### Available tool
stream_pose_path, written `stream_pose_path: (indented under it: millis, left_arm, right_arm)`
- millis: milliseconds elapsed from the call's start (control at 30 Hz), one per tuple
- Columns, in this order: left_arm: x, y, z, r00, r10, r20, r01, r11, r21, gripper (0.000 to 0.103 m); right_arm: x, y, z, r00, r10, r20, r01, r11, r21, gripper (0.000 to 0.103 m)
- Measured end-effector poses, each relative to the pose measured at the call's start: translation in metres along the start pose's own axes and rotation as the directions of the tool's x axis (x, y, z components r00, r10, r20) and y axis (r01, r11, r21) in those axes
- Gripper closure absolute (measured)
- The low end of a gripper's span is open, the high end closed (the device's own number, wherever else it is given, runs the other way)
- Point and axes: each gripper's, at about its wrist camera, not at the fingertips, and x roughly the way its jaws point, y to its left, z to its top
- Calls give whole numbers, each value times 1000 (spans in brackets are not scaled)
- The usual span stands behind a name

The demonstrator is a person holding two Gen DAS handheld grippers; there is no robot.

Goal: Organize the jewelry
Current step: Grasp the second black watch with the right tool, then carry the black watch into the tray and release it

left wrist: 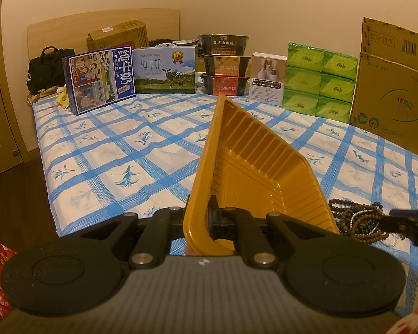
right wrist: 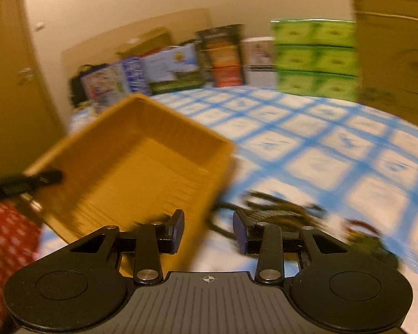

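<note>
In the left wrist view, the left gripper (left wrist: 206,222) pinches the near rim of the tilted yellow tray (left wrist: 253,167); thin plastic could slip. The beads (left wrist: 359,220) lie right of it, open bedsheet (left wrist: 111,144) to the left.

In the blurred right wrist view, the right gripper (right wrist: 209,228) stands spread and empty near the beads (right wrist: 278,208); it could snag strands or bump the tray (right wrist: 131,156).

Both wrist views low over bed (left wrist: 103,150), facing headboard; share yellow tray (left wrist: 250,167)
</note>
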Motion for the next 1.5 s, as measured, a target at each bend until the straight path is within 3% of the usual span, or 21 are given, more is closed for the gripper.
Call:
stream_pose_path:
  millis: [100, 233, 400, 533, 800, 833, 900, 933, 1167, 1500]
  left_arm:
    - [0, -1, 0, 1000, 0, 0, 0, 1000, 1, 97]
    - [0, -1, 0, 1000, 0, -1, 0, 1000, 1, 97]
    - [0, 0, 0, 1000, 2, -1, -2, 1000, 5, 97]
    - [0, 0, 0, 1000, 1, 0, -1, 1000, 5, 97]
    - [0, 0, 0, 1000, 1, 0, -1, 1000, 5, 97]
    - [0, 0, 0, 1000, 1, -1, -1, 1000, 6, 97]
    - [0, 0, 0, 1000, 1, 0, -1, 1000, 7, 97]
    - [0, 0, 0, 1000, 2, 0, -2, 1000, 7, 97]
    - [0, 0, 0, 1000, 1, 0, -1, 1000, 8, 97]
    - [0, -1, 0, 1000, 3, 0, -3, 1000, 8, 97]
  right_arm:
    - [-16, -24, -15, 994, -114, 0, 114, 994, 6, 64]
    - [-30, -60, -28, 966, -256, -13, 257, 966, 39, 58]
    - [-42, -90, -35, 942, -334, -22, 335, 941, 42, 51]
    - [-39, -102, -36, 936, -349, -42, 349, 937, -15, 48]
    - [-12, -116, -39, 946, -301, -124, 292, 953, -81, 48]
    - [-10, -117, -39, 944, -304, -131, 294, 952, -86, 50]
    - [-8, -117, -39, 938, -313, -149, 301, 948, -98, 75]
    - [-8, -116, -40, 932, -328, -154, 315, 944, -102, 79]
    - [-24, -104, -47, 934, -321, -157, 312, 947, -82, 81]
    - [-51, -93, -44, 939, -331, -91, 330, 944, -31, 84]
